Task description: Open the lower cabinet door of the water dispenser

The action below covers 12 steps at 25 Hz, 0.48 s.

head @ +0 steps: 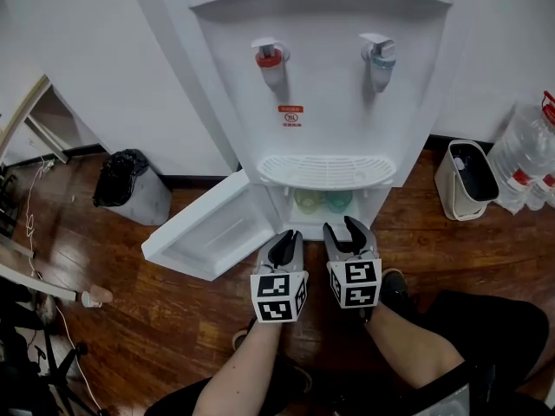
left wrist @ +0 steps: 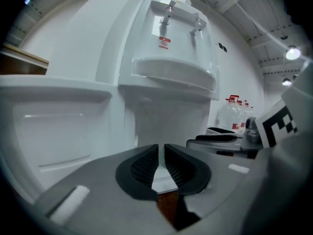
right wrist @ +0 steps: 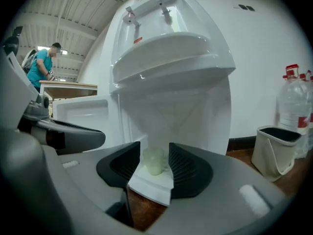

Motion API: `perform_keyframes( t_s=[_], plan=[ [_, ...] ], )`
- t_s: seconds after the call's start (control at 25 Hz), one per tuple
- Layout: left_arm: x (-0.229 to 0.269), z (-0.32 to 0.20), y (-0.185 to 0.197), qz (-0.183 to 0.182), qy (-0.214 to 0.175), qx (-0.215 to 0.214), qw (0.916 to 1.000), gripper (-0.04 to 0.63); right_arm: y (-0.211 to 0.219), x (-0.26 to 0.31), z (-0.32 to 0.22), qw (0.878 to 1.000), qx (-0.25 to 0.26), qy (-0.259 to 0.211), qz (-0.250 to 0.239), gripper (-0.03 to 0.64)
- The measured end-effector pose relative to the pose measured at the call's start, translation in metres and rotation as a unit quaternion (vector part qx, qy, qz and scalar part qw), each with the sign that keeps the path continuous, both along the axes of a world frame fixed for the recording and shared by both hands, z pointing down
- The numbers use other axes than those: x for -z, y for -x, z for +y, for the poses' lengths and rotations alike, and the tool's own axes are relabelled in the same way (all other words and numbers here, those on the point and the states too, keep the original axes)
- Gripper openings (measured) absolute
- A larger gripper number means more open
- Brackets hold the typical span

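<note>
We hold both grippers low and side by side before the dispenser [head: 321,85], above the wood floor [head: 173,328]. Its lower door [head: 208,228] already stands swung wide to the left, its inner face toward us, and the open compartment shows a green cup [head: 308,200] beside a teal cup [head: 339,200]. Our left gripper [head: 284,248] is empty, its jaws only a slit apart. Our right gripper [head: 349,232] is released too, jaws wider, with one cup showing beyond the gap, untouched
</note>
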<state>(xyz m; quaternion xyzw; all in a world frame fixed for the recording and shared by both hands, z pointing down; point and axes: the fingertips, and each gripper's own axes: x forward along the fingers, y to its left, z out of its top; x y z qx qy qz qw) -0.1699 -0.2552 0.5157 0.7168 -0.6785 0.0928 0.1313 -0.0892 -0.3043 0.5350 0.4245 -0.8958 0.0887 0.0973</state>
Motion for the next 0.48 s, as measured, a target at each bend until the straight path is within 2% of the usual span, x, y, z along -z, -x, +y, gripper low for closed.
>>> perform_keyframes(
  t_s=[0.48],
  plan=[
    [-0.031, -0.023, 0.002, 0.014, 0.021, -0.002, 0.9997, 0.087, -0.003, -0.036, -0.02, 0.999, -0.03, 0.02, 0.027, 0.236]
  ],
)
